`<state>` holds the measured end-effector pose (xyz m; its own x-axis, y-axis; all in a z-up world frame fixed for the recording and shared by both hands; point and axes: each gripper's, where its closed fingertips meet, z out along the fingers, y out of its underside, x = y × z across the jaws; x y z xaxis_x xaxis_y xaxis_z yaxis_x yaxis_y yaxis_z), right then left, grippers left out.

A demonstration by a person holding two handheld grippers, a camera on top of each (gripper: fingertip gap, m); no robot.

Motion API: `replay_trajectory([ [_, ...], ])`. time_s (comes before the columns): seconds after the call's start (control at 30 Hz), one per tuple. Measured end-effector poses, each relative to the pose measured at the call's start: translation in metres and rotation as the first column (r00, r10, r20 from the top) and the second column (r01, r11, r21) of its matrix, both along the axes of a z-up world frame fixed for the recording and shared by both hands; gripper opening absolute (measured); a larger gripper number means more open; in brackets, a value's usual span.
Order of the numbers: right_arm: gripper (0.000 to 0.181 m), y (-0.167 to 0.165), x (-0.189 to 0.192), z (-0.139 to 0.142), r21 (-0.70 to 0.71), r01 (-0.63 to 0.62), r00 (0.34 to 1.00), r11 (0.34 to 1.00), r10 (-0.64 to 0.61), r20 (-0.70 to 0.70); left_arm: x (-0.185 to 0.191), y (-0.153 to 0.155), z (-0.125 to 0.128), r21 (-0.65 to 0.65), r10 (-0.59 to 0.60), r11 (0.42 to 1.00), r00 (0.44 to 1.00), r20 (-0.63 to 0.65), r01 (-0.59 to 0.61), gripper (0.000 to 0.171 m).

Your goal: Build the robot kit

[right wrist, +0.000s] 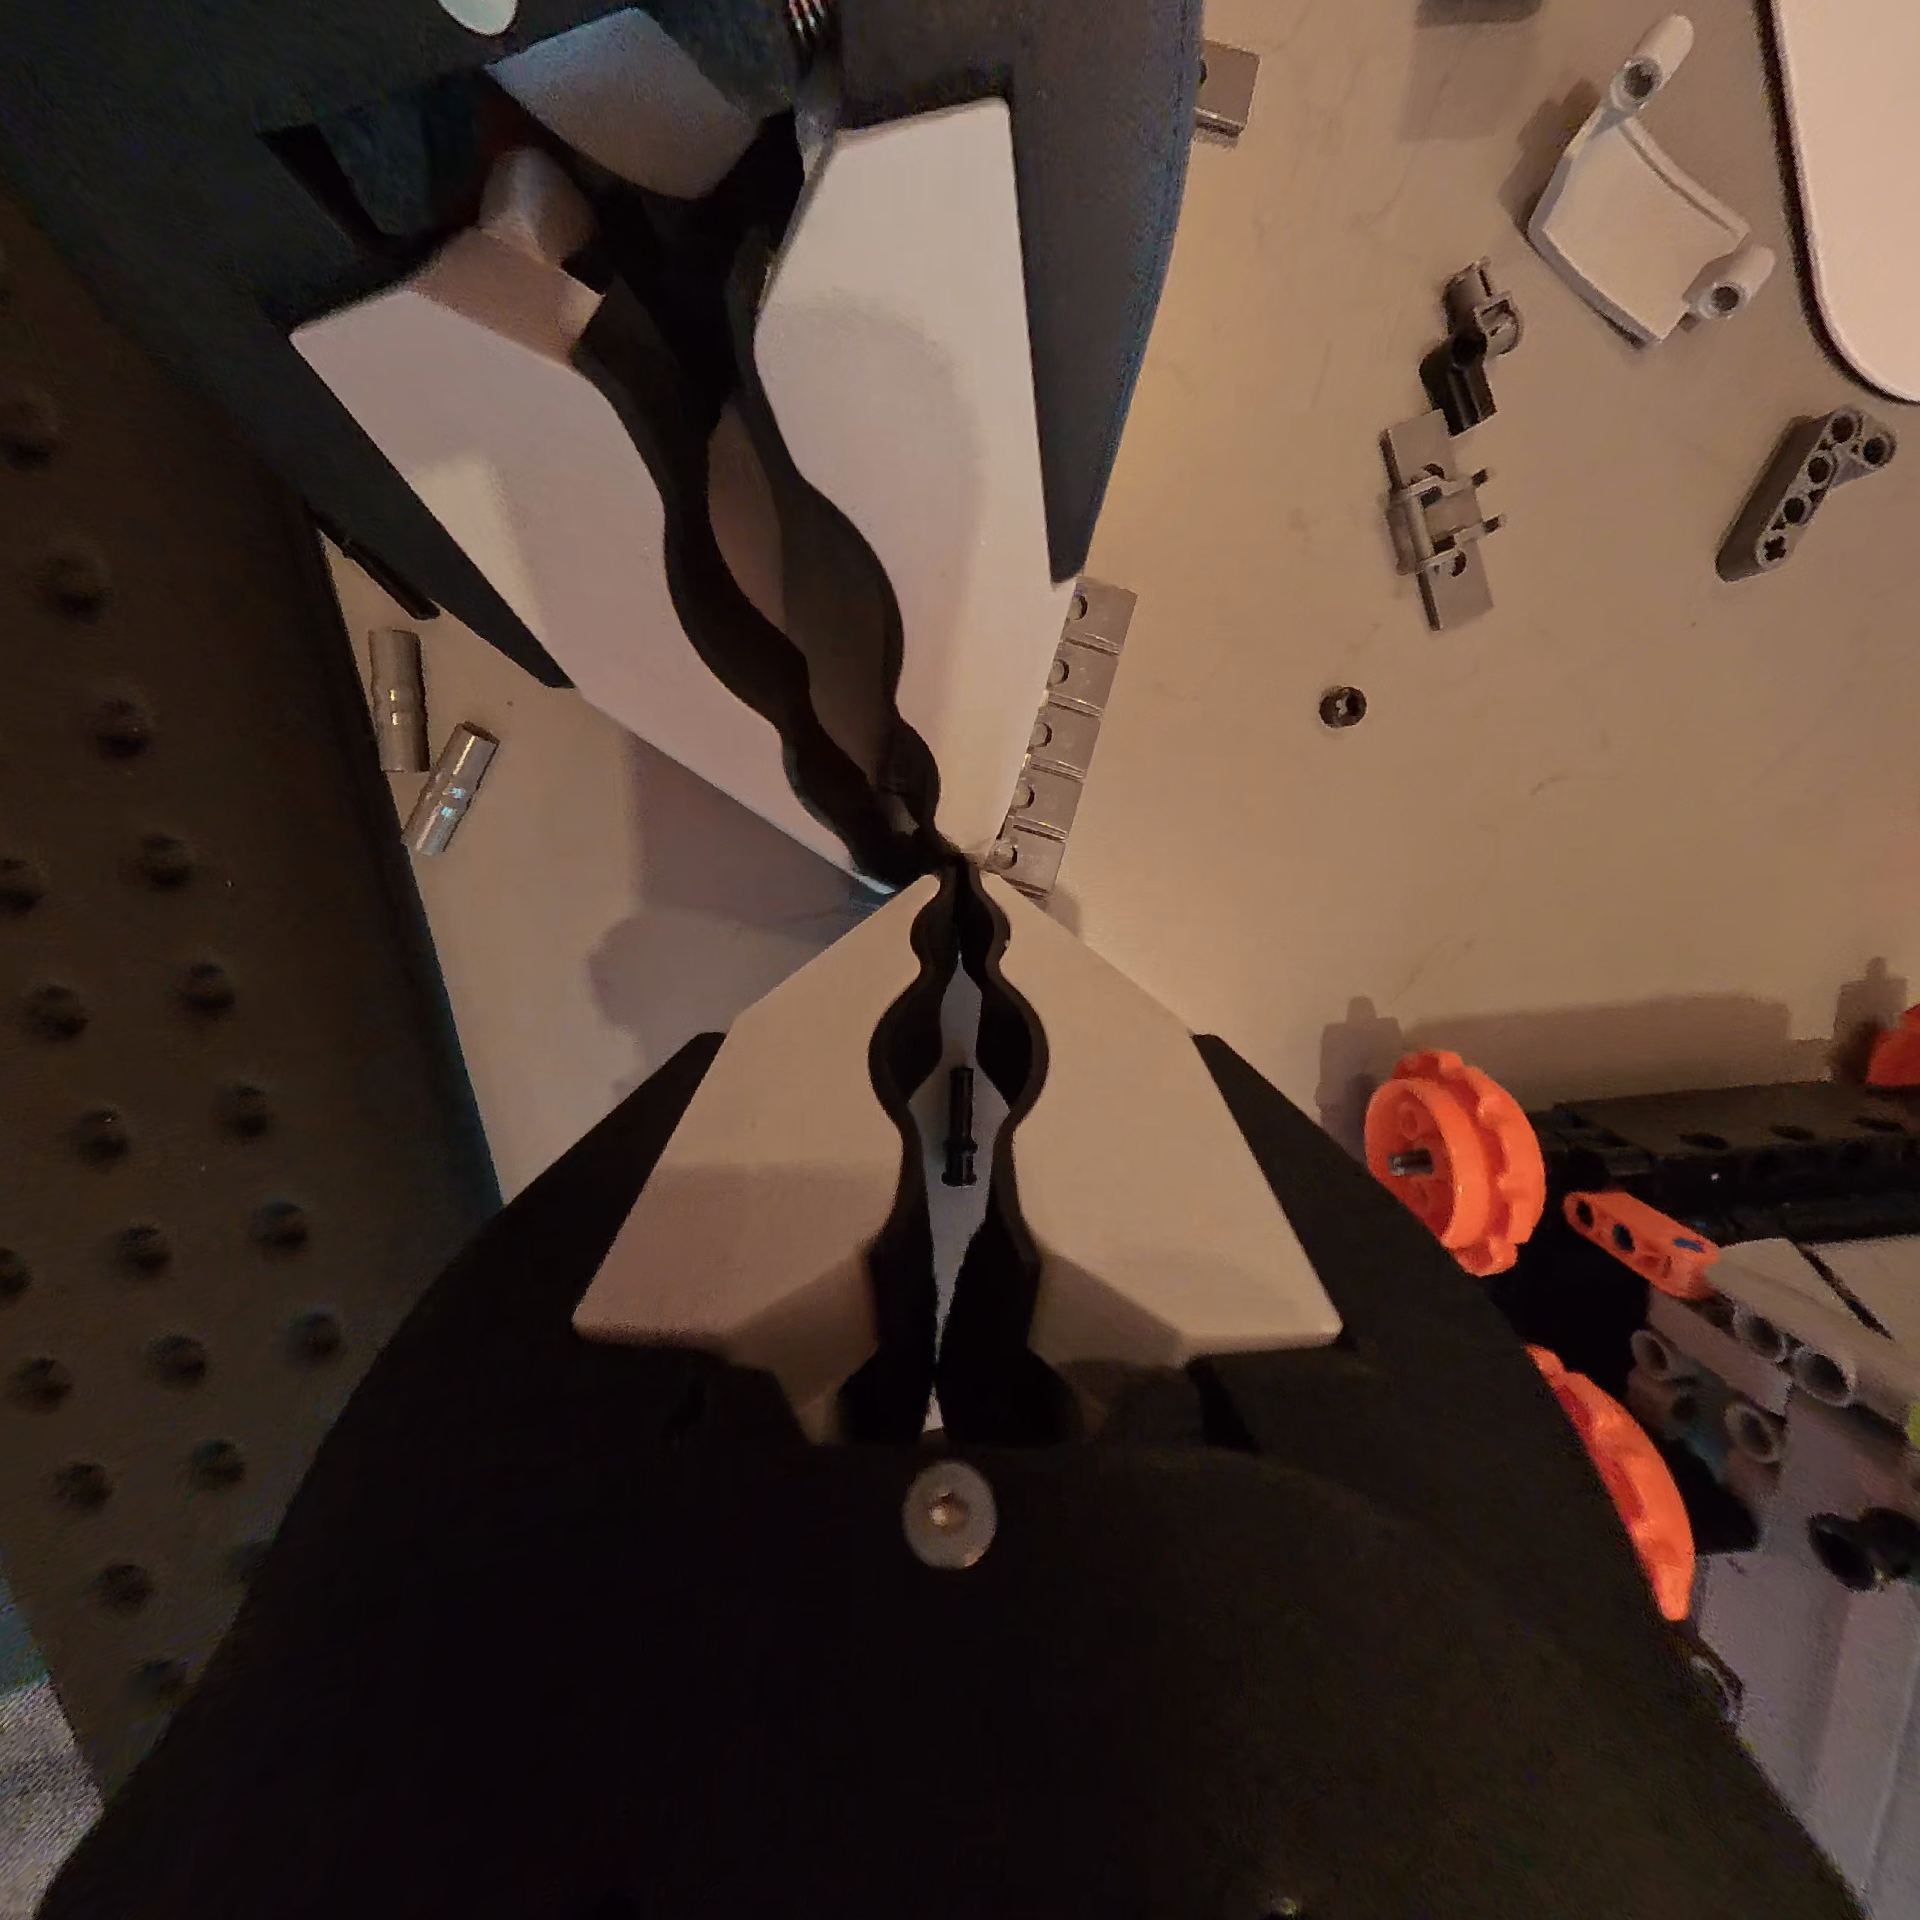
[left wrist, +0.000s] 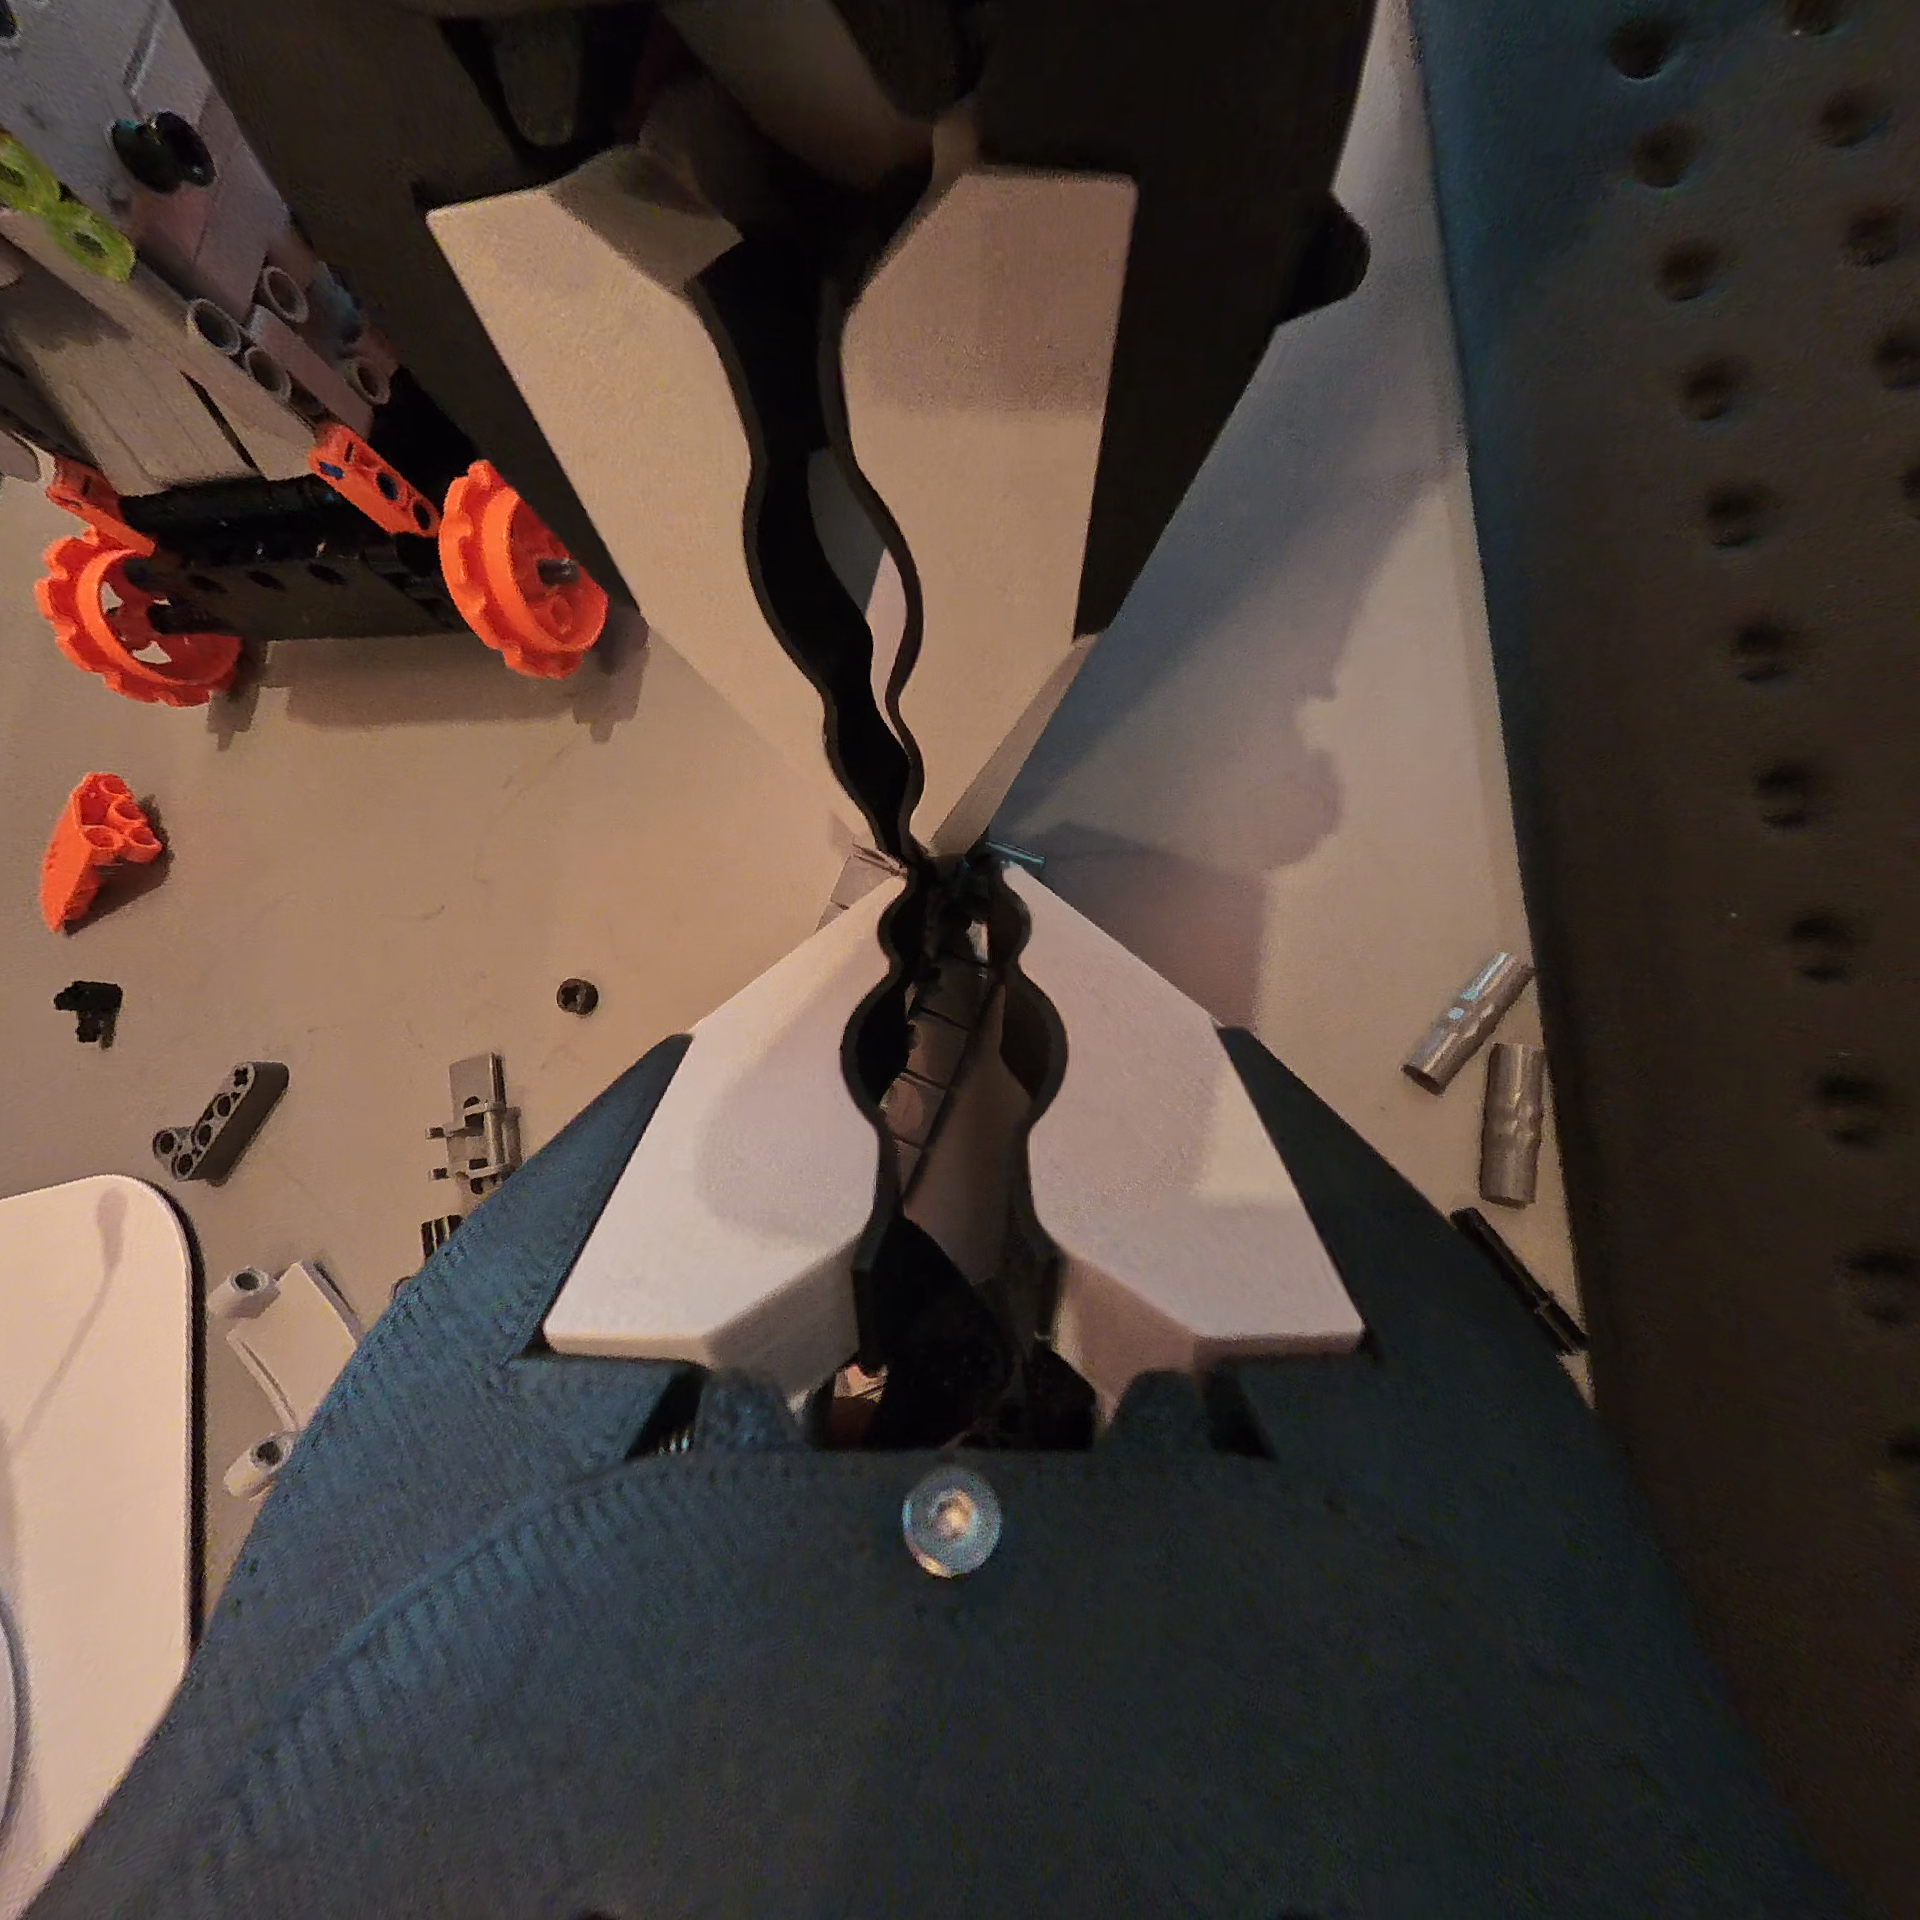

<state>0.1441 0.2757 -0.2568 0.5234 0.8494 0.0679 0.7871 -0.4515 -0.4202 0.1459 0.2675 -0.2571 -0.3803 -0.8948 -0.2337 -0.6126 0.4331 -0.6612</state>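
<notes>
- Closest to me, my left gripper (left wrist: 925, 883) has its tips pressed together, with only the wavy hollows behind them gaping.
- Same for my right gripper (right wrist: 951, 883): it's closed at the tips. Through the hollow behind them I can see a small black pin (right wrist: 958, 1127) lying loose on the white tabletop (left wrist: 416, 831), so it isn't held.
- The two come in from opposite sides and meet nose to nose, right at the end of a grey track-link strip (right wrist: 1075, 717). The strip runs back under the left fingers, touching or nearly so. I can't tell whether either nose actually pinches that end link (it's too cramped there).
- Just off to one side are two grey tube connectors (left wrist: 1465, 1023), near the edge of a dark studded mat (left wrist: 1714, 727).
- On the other side there's loose stuff: a grey bent beam (left wrist: 218, 1122), an orange wedge piece (left wrist: 99, 842) and a white curved panel (right wrist: 1642, 239).
- Farthest out is a brick-built vehicle (left wrist: 301, 582) with orange wheels (left wrist: 520, 571), close beside the right gripper's body, so that side is tight. Each gripper blocks most of the other's view.
</notes>
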Motion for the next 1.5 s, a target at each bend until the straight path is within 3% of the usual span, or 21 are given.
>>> replay_trajectory([
  [0.37,0.000,0.002,-0.005,-0.002,-0.101,-0.055,0.995,0.993,0.062,0.074,-0.006,0.004,-0.001,0.006,0.005,1.000,1.000,0.004,-0.005,0.008],
  [0.57,0.000,0.003,-0.007,-0.001,-0.103,-0.061,0.997,0.993,0.065,0.034,-0.018,0.003,0.005,-0.011,-0.008,1.000,1.000,-0.010,0.008,0.019],
  [0.73,0.000,0.001,-0.008,0.005,-0.041,-0.068,0.996,0.997,0.066,-0.062,-0.037,0.017,0.013,0.009,0.015,1.000,1.000,-0.023,-0.015,0.025],
  [0.93,0.002,-0.009,-0.003,0.033,0.057,-0.049,0.985,0.997,0.058,-0.163,-0.071,0.044,0.026,0.043,0.098,0.994,0.993,-0.061,-0.096,0.026],
  [1.1,0.006,-0.020,-0.013,0.032,0.100,-0.052,0.979,0.994,0.071,-0.190,-0.096,0.053,0.023,0.054,0.146,0.989,0.983,-0.107,-0.141,0.026],
  [1.4,0.007,-0.021,-0.018,0.027,0.140,-0.042,0.969,0.989,0.075,-0.237,-0.081,0.054,0.003,0.098,0.191,0.979,0.970,-0.150,-0.178,0.021],
  [1.5,0.005,-0.022,-0.013,0.028,0.151,-0.026,0.965,0.988,0.065,-0.254,-0.075,0.048,-0.003,0.003,0.216,0.976,0.960,-0.180,-0.219,0.024],
])
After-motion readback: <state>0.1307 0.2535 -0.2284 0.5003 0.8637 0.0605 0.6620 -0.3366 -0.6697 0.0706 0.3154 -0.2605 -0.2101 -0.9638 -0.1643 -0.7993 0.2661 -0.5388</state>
